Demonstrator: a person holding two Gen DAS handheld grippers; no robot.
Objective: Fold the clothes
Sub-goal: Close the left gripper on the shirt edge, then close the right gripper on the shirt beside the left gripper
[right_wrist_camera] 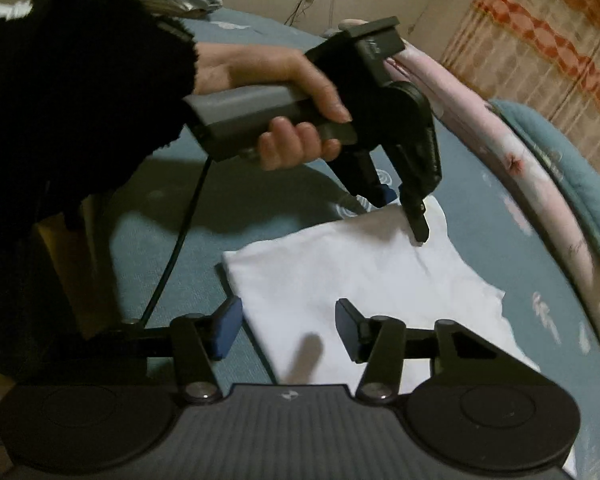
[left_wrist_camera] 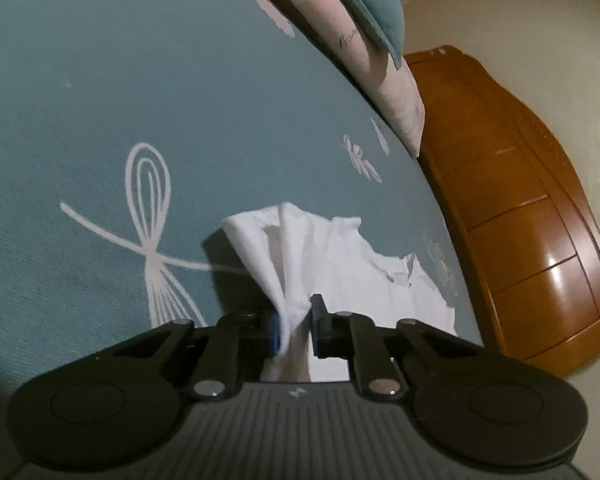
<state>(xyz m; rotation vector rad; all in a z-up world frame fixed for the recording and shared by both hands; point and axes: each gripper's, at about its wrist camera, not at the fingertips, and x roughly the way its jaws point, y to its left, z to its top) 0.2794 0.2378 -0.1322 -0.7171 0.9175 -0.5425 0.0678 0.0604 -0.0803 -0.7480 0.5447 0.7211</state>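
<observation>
1. Left gripper pinches a bunched corner of the white cotton garment, far side.
2. Garment lies on the teal patterned bedsheet.
3. Right gripper hovers half-open over its near edge, gripping nothing.

Left claw pinched shut, right claw seemingly half-open

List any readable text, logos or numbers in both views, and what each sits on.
Cursive script on the pink pillow: blurred, not readable.
Small pale emblem on the left gripper body: a mark, no letters legible.
Same emblem on the right gripper body: no letters legible.
No numbers anywhere.
</observation>
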